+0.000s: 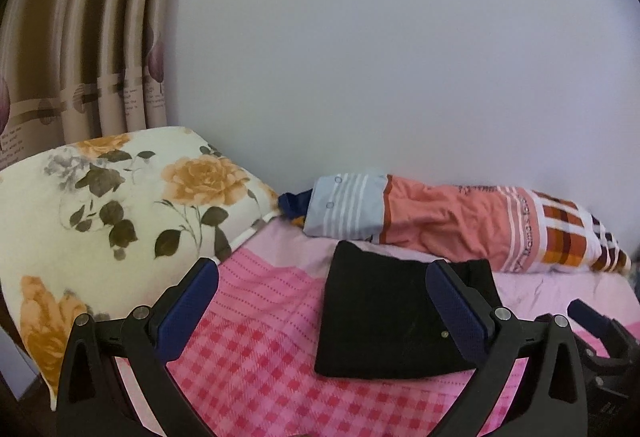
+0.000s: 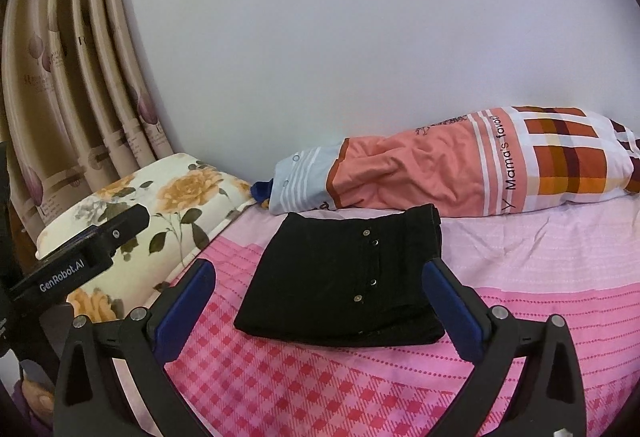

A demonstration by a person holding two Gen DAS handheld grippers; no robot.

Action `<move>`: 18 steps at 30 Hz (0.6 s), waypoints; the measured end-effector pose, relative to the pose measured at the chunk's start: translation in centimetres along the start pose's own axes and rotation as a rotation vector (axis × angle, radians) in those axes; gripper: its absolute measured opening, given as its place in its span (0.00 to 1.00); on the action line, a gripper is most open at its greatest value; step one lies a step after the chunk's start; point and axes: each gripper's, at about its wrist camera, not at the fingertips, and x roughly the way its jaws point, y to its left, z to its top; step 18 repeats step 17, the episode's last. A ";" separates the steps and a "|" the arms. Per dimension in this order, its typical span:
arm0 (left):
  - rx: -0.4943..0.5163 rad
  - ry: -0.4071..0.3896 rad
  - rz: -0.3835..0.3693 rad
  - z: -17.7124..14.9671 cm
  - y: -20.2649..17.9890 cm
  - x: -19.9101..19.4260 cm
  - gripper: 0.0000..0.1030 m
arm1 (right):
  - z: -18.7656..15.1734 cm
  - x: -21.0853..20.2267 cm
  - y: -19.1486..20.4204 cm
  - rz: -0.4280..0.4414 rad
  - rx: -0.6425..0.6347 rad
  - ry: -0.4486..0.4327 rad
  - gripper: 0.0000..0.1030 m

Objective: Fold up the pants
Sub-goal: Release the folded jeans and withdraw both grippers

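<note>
Apparently near the end. Black pants (image 2: 340, 277) lie on the bed (image 2: 540, 269) as a compact, squarish packet, several layers thick at the near edge, small metal studs showing on the top face. Edges look fairly square; the far right corner sits a little raised. No loose leg or waistband trails out that I can see.

Right gripper (image 2: 320, 293): fingers spread wide, blue pads apart, nothing between them. It hangs short of the packet, which sits at 12 o'clock from it; whether the right-hand finger touches the cloth I cannot tell.

Left gripper (image 1: 320, 293): fingers likewise wide apart and empty. Packet at 1 o'clock from it, partly behind its right-hand finger. The right gripper's body shows at 4 o'clock in this view.

Surroundings: floral pillow (image 1: 120, 205) at 10 o'clock, against the curtain (image 1: 80, 37); a long bolster (image 2: 460, 173) in orange and check cloth at 1 o'clock along the wall, just beyond the packet.

Judgement: folding is done or very nearly so. What may remain is a light press on the raised corner and drawing both grippers clear.
</note>
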 end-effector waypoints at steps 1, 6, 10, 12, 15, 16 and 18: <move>-0.001 0.008 0.000 -0.1 0.0 0.1 1.00 | -0.1 0.1 0.0 -0.002 0.000 0.004 1.00; -0.011 0.058 -0.012 -0.8 0.1 1.3 1.00 | -0.5 0.5 -0.2 -0.011 0.012 0.023 1.00; 0.023 0.050 0.027 -1.6 -0.1 2.1 1.00 | -1.0 1.2 -0.3 -0.018 0.017 0.046 1.00; 0.001 0.055 0.032 -1.9 0.4 2.4 1.00 | -1.2 1.5 -0.2 -0.021 0.019 0.055 1.00; -0.035 0.085 0.044 -2.1 1.3 3.2 1.00 | -1.6 2.0 -0.1 -0.021 0.018 0.070 1.00; -0.045 0.093 0.043 -2.2 1.6 3.4 1.00 | -1.6 2.1 0.0 -0.022 0.018 0.075 1.00; -0.051 0.102 0.044 -2.3 1.9 3.6 1.00 | -1.7 2.3 0.2 -0.020 0.019 0.079 1.00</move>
